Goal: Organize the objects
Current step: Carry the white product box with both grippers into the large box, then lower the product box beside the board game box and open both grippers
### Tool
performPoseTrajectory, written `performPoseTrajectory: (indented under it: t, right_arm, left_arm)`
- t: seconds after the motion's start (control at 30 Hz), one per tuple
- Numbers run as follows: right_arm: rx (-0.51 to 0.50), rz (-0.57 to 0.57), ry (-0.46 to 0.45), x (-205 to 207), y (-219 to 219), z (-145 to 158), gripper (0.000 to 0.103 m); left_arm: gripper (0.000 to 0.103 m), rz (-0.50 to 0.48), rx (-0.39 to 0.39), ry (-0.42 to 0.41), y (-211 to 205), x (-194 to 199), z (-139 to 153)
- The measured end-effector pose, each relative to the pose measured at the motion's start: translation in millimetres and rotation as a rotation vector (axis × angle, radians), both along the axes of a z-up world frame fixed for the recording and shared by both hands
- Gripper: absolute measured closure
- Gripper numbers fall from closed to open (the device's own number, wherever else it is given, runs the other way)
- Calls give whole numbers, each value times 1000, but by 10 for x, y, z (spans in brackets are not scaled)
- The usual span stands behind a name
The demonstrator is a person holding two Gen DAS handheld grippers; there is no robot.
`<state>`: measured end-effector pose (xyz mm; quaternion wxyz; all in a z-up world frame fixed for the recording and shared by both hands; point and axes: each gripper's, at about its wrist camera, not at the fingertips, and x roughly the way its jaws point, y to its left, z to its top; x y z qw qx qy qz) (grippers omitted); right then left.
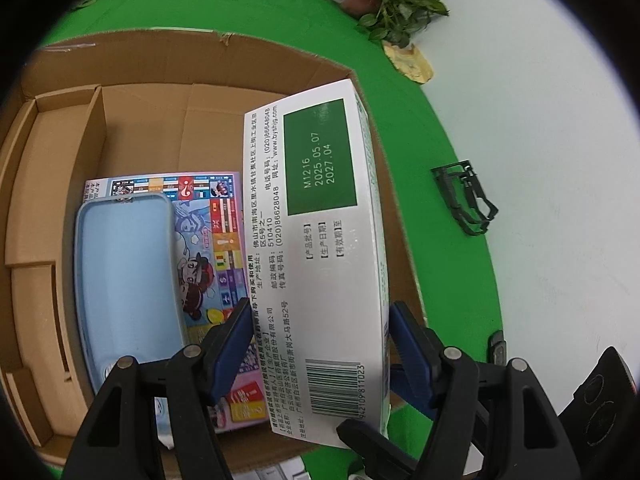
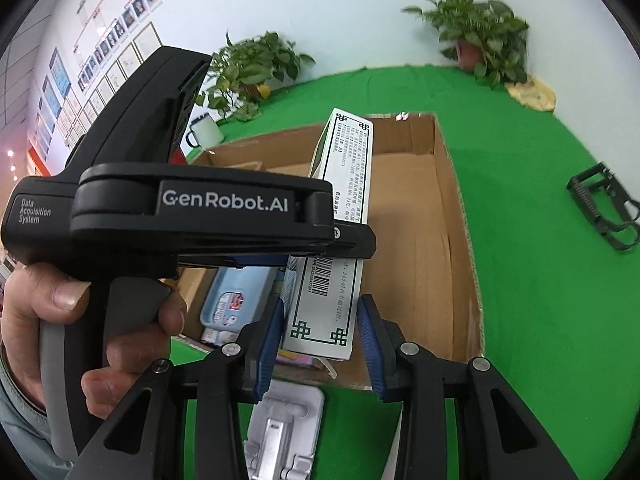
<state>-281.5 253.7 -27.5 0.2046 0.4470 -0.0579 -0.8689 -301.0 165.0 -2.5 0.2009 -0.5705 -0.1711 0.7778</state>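
Observation:
A long white medicine box (image 1: pixel 320 240) with a green date panel hangs tilted over the right part of an open cardboard box (image 1: pixel 152 128). My left gripper (image 1: pixel 322 340) is shut on its wide sides near the barcode end. In the right wrist view the same white box (image 2: pixel 336 292) stands between my right gripper's (image 2: pixel 320 344) blue pads (image 2: pixel 268 344), which press on its narrow sides at the lower end. A hand (image 2: pixel 52 320) holds the left gripper's handle there. Inside the cardboard box (image 2: pixel 420 240) lie a light blue case (image 1: pixel 124 280) and a colourful printed board (image 1: pixel 216 240).
A green cloth (image 1: pixel 452 240) covers the round table. A black spring hand-grip (image 1: pixel 464 200) lies on the cloth to the right. Potted plants (image 2: pixel 480 36) and a white mug (image 2: pixel 204 132) stand at the back. A white phone stand (image 2: pixel 280 432) lies before the box.

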Motion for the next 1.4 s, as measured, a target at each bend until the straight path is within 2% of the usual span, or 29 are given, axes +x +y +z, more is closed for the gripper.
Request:
performPoseTrajectory:
  t: [0.17, 0.33, 0.5, 0.63, 0.73, 0.87, 1.0, 1.1, 1.17, 1.4]
  right_arm:
    - [13, 17, -54, -84, -53, -150, 67]
    - [-6, 18, -80, -176, 10, -235, 67]
    - [-1, 3, -85, -190, 67, -286, 67]
    - [10, -20, -106, -246, 139, -366, 67]
    - [16, -14, -130, -289, 150, -446, 67]
    - [38, -10, -130, -299, 119, -493, 67]
    - [73, -18, -131, -314, 105, -496, 63]
    - [101, -26, -109, -299, 98, -475, 51]
    - [112, -26, -102, -315, 89, -472, 49]
    - [177, -7, -102, -452, -15, -530, 49]
  left_arm:
    - [35, 4, -20, -33, 26, -195, -187]
    - [34, 16, 14, -59, -39, -150, -286]
    - [34, -6, 9, -50, -22, -183, -320]
    - [34, 5, -24, -23, -80, -153, -284]
    - [34, 31, -11, -22, -156, -168, -313]
    - [35, 15, -18, -11, -142, -175, -342]
    - [35, 7, -33, 10, -182, -151, -304]
    - [35, 7, -40, 21, -145, -162, -306]
    - [35, 5, -44, 23, -148, -157, -313]
    - [35, 8, -46, 24, -223, -155, -343]
